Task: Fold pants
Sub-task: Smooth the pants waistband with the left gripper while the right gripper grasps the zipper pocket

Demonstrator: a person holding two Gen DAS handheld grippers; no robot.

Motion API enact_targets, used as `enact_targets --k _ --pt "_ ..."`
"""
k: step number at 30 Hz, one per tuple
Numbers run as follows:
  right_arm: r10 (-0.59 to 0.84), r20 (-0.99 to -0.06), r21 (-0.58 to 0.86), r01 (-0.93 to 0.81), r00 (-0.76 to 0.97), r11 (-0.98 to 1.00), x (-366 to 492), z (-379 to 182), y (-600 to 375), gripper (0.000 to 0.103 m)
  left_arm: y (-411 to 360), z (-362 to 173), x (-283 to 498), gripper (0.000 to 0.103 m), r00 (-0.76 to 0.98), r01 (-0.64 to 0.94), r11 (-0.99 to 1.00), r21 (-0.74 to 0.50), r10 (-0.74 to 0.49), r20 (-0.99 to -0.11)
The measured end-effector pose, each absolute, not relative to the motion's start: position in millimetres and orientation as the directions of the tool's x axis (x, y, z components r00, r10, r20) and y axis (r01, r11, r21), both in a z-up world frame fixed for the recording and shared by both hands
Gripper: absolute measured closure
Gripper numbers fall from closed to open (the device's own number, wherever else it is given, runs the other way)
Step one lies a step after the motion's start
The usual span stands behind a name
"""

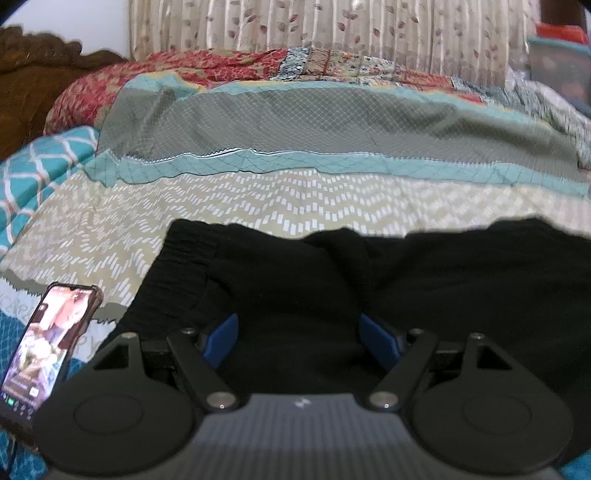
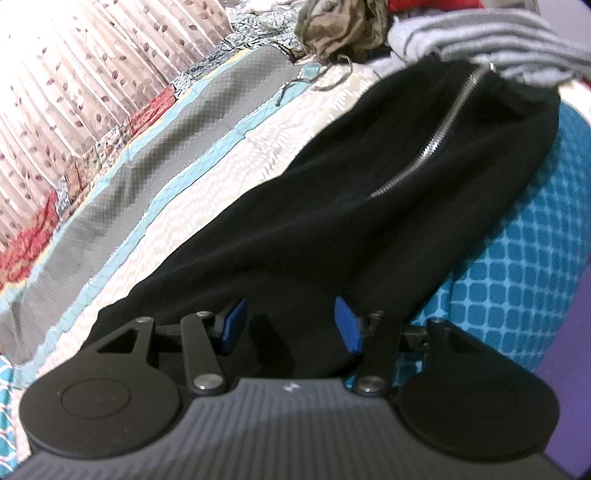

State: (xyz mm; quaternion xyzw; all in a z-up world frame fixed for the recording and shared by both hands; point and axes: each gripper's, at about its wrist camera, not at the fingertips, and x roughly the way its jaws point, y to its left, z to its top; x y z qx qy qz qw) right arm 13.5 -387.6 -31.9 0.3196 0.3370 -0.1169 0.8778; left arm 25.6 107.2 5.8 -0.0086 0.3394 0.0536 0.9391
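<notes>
Black pants (image 1: pixel 369 280) lie spread across the bed (image 1: pixel 258 206), on its beige zigzag-print cover, and we see them from both ends. Our left gripper (image 1: pixel 299 339) hovers over the elastic waistband end with its jaws wide apart — black cloth lies under the blue pads (image 1: pixel 223 338), which don't pinch it. Our right gripper (image 2: pixel 290 328) sits over the other part, where a silver zipper (image 2: pixel 436 136) runs along the fabric — its jaws stand half open, and we cannot tell whether they grip the cloth. A lit phone (image 1: pixel 48 343) rests beside the waistband. Heaped clothes (image 2: pixel 406 29) sit beyond the pants.
</notes>
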Motion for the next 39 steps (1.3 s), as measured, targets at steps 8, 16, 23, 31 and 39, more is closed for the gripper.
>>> enact_targets --k 8,16,23,31,39 --pt "0.08 -0.61 0.372 0.196 0.788 0.907 8 -9 -345 0.054 108 48 14 0.038 0.826 -0.064 0.992 -0.111 -0.01 -0.564" --pt "0.167 -0.639 0.477 0.216 0.751 0.852 5 -26 -375 0.061 85 -3 46 0.038 0.662 -0.059 0.997 0.053 0.079 -0.745" --pt "-0.118 -0.497 0.589 0.434 0.86 0.682 -59 -13 -489 0.054 95 27 40 0.038 0.677 -0.089 0.995 -0.034 0.035 -0.735" --pt "-0.171 -0.467 0.683 0.477 0.867 0.553 -59 -56 -541 0.052 57 30 53 0.037 0.627 -0.052 0.997 -0.059 -0.013 -0.779" --pt "-0.188 -0.406 0.701 0.437 0.894 0.563 -38 -66 -560 0.049 18 38 52 0.035 0.617 0.033 0.999 -0.035 -0.048 -0.786"
